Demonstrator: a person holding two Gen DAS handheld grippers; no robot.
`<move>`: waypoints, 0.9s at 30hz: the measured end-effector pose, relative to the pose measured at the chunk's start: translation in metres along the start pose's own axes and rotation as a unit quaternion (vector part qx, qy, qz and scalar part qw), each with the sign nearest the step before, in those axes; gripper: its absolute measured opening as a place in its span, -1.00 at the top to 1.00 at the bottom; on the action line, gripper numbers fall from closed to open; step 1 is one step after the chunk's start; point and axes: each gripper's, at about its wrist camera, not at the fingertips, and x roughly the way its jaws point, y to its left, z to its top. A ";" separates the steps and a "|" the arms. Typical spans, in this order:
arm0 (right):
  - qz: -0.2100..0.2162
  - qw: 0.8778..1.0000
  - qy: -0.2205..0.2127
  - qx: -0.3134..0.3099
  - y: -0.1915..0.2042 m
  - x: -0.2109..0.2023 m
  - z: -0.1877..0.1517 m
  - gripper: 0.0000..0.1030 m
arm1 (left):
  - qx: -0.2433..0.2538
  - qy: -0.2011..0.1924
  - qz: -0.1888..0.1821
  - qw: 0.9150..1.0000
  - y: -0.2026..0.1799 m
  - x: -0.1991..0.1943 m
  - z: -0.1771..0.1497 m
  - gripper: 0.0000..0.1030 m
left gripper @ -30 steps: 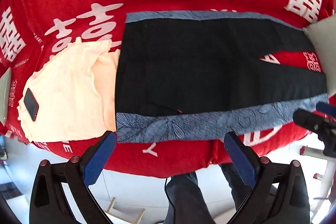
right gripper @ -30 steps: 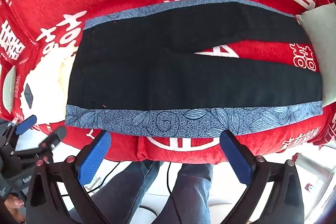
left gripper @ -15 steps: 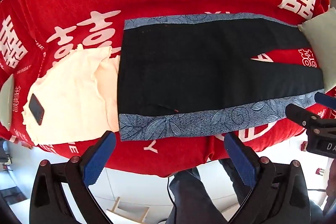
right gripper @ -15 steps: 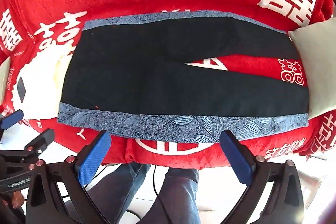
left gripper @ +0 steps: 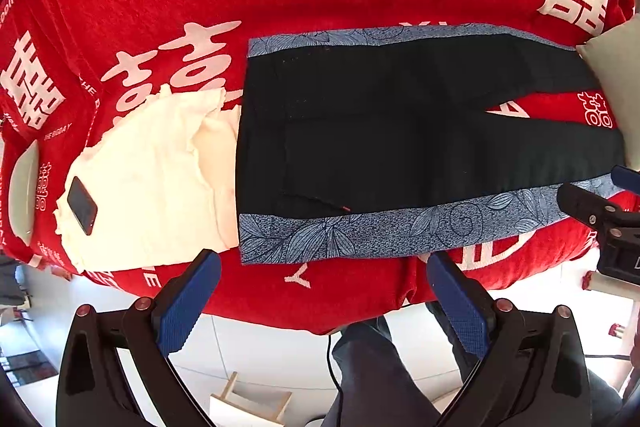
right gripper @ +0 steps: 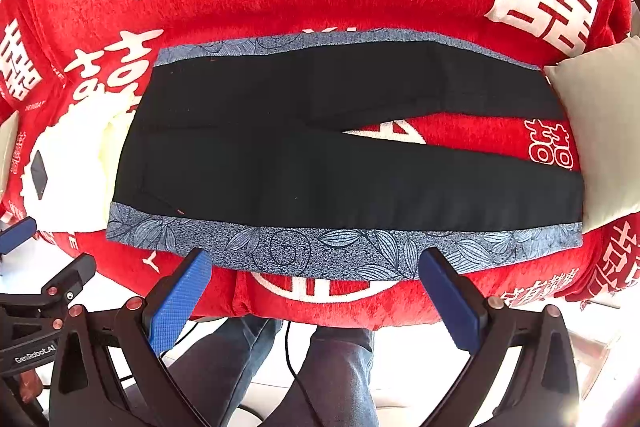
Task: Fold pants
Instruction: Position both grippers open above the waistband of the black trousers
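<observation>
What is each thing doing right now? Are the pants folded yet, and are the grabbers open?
pants: spread flat on the red blanket, legs apart, not folded.
left gripper: open, holding nothing, near the pants' near edge.
right gripper: open, holding nothing, at the pants' near edge.
cream cloth: rumpled, beside the waistband.
phone: lying on the cream cloth, screen dark.

Beyond the left fingers (left gripper: 188,303), the pants (left gripper: 400,143) are covering the near edge of the cream cloth (left gripper: 148,187), hiding how far it runs beneath. Past the right fingers (right gripper: 448,301), the grey pillow (right gripper: 600,131) is running off the frame's right edge. A second pale cushion (left gripper: 24,195) is being cropped at the far left, its shape unclear.
</observation>
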 end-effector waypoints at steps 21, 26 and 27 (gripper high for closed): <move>-0.010 1.000 0.003 -0.016 0.005 -0.002 0.001 -1.00 | 0.004 0.000 0.010 1.000 -0.004 -0.002 0.002 -1.00; -0.015 1.000 0.008 -0.017 0.005 0.000 0.001 -1.00 | 0.004 0.003 0.009 1.000 -0.004 0.000 0.002 -1.00; -0.015 1.000 0.009 -0.016 0.004 0.000 0.002 -1.00 | 0.003 0.003 0.009 1.000 -0.003 0.000 0.002 -1.00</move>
